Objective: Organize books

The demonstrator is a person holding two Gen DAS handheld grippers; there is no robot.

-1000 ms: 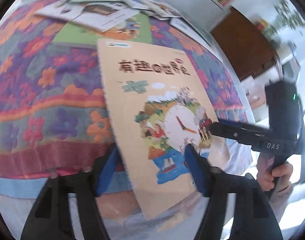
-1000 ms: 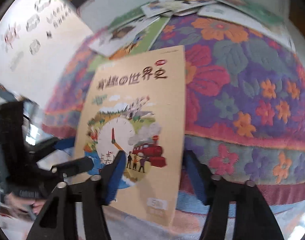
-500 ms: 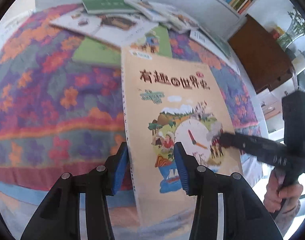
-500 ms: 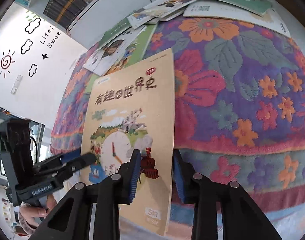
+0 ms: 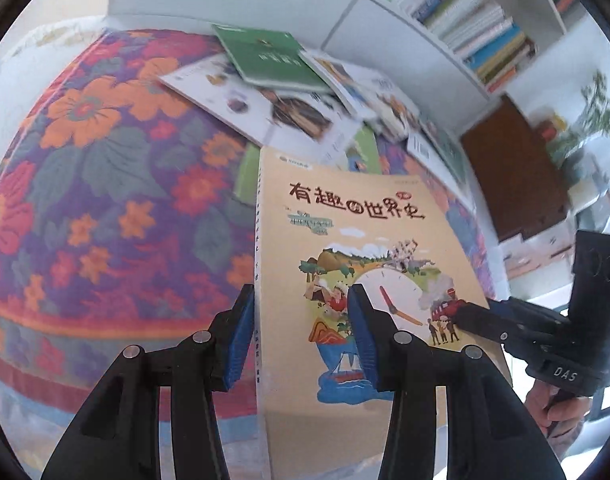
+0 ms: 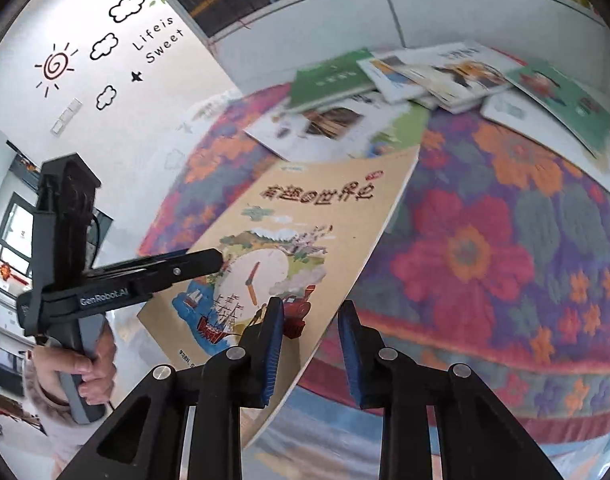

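Tan glossy flat book (image 5: 369,264)

Bright, even daylight fills the room. The window (image 6: 9,240) glares white. Both fisheye views bend strongly toward dark, round edges. The scattered books (image 5: 289,96) and bookshelf (image 5: 465,20) smear with motion blur; shadows are faint.

The clock book (image 5: 357,280) is sitting in front of the book pile (image 5: 289,92) on the flowered cloth (image 5: 105,184), with the bookshelf (image 5: 465,20) running behind that pile.
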